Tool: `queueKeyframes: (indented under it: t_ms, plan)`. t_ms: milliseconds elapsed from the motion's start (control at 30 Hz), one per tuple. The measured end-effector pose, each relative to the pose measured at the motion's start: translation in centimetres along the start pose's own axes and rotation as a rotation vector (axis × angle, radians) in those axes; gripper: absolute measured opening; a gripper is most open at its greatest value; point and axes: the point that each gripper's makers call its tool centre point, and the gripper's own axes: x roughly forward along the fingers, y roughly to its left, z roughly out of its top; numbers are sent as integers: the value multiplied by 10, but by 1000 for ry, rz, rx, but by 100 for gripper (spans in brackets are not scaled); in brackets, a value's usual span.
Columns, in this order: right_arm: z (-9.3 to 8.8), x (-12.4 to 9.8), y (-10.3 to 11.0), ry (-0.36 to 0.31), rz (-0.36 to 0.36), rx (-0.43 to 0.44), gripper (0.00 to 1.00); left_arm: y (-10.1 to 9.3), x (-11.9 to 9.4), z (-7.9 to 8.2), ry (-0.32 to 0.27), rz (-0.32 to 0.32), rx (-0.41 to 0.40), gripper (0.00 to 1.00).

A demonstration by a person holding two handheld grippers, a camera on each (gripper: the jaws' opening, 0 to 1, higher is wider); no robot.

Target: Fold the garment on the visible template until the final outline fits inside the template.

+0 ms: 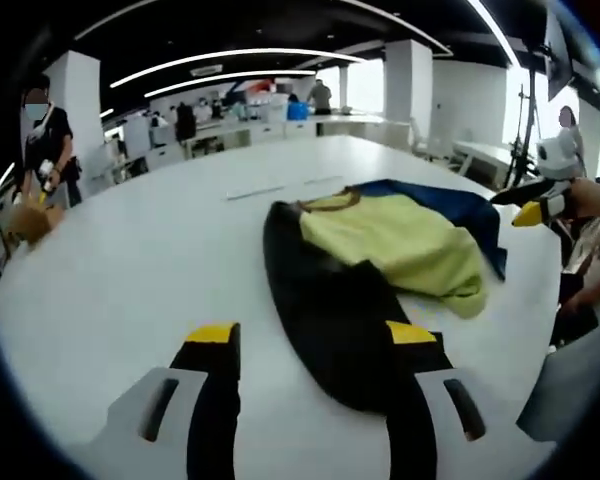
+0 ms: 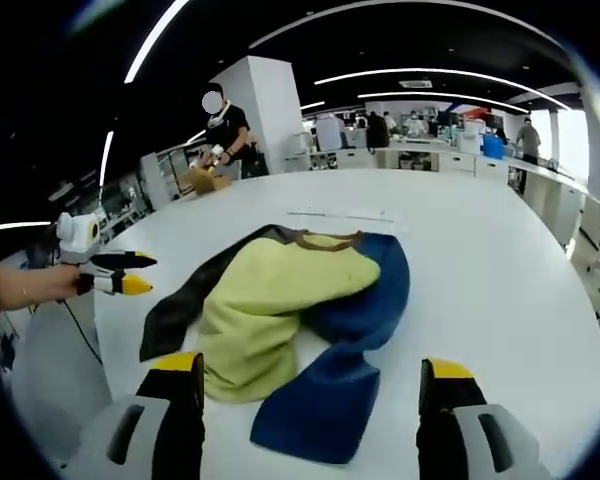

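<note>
Both grippers' jaws open, garment (image 2: 290,320) crumpled on table (image 2: 480,260).

counter (image 2: 480,260): broad white top, bare on all sides of the garment, open for passing.
garment (image 2: 300,310): rumpled heap of yellow, blue and black near the middle, the one bulk lying in the way.
left gripper (image 1: 313,335): jaws spread, one over bare counter, the other over the black cloth.
right gripper (image 2: 313,372): jaws apart, straddling the blue end.
person (image 2: 225,125): stands at the far edge, well apart.
</note>
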Motion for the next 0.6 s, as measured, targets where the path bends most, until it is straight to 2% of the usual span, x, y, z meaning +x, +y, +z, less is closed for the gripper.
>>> queueKeyframes:
  t_ms: [133,333,500,600]
  plan:
    - [-15,1,4,39,-13,-24,83,-4,1,-16,33,-3,-8,49]
    - [-32,2,20,53,-1,-54,73,-15,4,-31,73,-24,15,44]
    - [-44,4,27,43,21,-16,65,-23,5,-40,83,-44,-2,40]
    - [-52,5,29,58,20,-30,56,-26,5,-45,98,-48,0,38]
